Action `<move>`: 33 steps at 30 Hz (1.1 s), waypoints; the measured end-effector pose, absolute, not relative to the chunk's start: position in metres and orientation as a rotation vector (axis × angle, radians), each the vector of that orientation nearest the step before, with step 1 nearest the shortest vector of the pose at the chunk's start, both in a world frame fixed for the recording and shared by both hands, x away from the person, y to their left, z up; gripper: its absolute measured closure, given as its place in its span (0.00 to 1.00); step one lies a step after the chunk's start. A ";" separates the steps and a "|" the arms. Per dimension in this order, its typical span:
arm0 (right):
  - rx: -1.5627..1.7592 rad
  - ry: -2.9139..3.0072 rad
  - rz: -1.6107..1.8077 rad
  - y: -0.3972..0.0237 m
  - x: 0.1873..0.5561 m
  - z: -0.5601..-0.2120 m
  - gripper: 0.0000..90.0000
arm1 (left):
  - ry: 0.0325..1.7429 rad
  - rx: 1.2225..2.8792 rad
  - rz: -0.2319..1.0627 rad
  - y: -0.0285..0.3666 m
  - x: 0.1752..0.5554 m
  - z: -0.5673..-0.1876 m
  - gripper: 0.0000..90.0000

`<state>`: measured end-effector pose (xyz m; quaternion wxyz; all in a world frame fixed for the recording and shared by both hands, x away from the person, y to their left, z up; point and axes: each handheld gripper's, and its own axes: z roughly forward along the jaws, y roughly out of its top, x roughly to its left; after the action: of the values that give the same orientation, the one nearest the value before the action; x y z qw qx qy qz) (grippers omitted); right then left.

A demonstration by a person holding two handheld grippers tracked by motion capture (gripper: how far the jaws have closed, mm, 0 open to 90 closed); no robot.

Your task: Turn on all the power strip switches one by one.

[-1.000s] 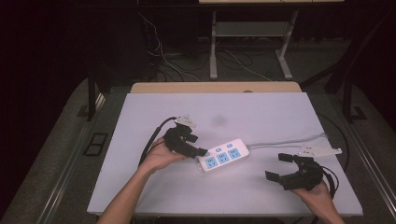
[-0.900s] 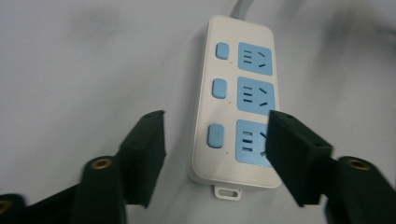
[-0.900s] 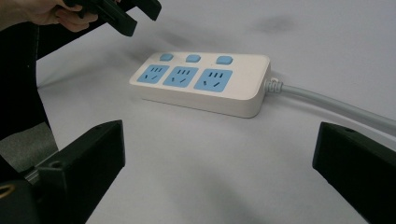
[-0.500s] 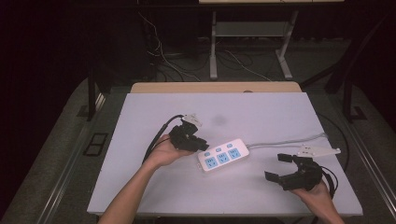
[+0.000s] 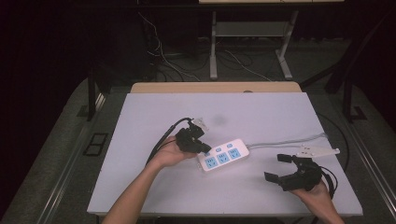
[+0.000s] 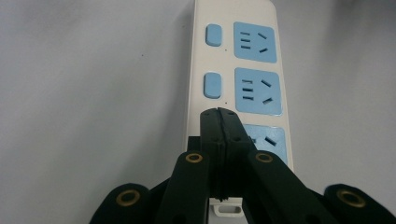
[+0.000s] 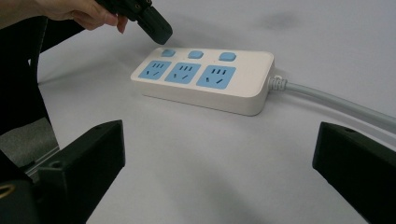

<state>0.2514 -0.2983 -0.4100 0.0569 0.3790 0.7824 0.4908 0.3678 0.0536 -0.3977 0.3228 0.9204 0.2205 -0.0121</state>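
Jaws pressed together, left gripper hovers at power strip's end; right gripper spread, well apart.

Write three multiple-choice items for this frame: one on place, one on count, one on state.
1. Where are the left tongs?
A. over the end of the power strip away from its cord
B. by the cord
C. off the table

2. How many blue sockets does the strip have?
A. two
B. three
C. four

3. How do the right tongs stand?
A. shut on the cord
B. shut and empty
C. open and empty

Answers: 1 A, the left gripper view shows the closed tips over the switch nearest them, at the cordless end. 2 B, three sockets sit in a row beside three switches. 3 C, the right gripper view shows the jaws wide apart with bare table between.
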 end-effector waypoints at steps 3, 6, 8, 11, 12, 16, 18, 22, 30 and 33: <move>1.148 2.375 1.489 -0.298 0.251 -0.410 0.02 | 0.577 2.421 -0.029 0.052 0.368 -0.399 0.99; 1.148 2.376 1.490 -0.298 0.251 -0.410 0.02 | 0.572 2.422 -0.025 0.051 0.368 -0.400 0.99; 1.148 2.377 1.490 -0.298 0.251 -0.410 0.02 | 0.573 2.430 -0.023 0.051 0.368 -0.400 0.99; 1.147 2.378 1.489 -0.298 0.251 -0.410 0.02 | 0.569 2.447 -0.031 0.050 0.368 -0.403 0.99; 1.146 2.378 1.488 -0.298 0.251 -0.410 0.02 | 0.562 2.452 -0.029 0.049 0.368 -0.404 0.99; 1.146 2.378 1.487 -0.298 0.252 -0.410 0.02 | 0.556 2.449 -0.030 0.048 0.368 -0.404 0.99; 1.145 2.378 1.488 -0.298 0.251 -0.410 0.02 | 0.548 2.455 -0.047 0.048 0.368 -0.405 0.99; 1.142 2.377 1.488 -0.299 0.251 -0.410 0.02 | 0.529 2.468 -0.038 0.046 0.366 -0.405 0.99; 1.145 2.371 1.491 -0.301 0.250 -0.410 0.02 | 0.546 2.449 -0.093 0.050 0.372 -0.407 0.99; 1.140 2.370 1.494 -0.301 0.250 -0.409 0.02 | 0.567 2.433 -0.125 0.051 0.374 -0.409 1.00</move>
<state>0.2499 -0.3007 -0.4092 0.0585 0.3763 0.7823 0.4930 0.3740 0.0512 -0.4092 0.3147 0.9233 0.2151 -0.0476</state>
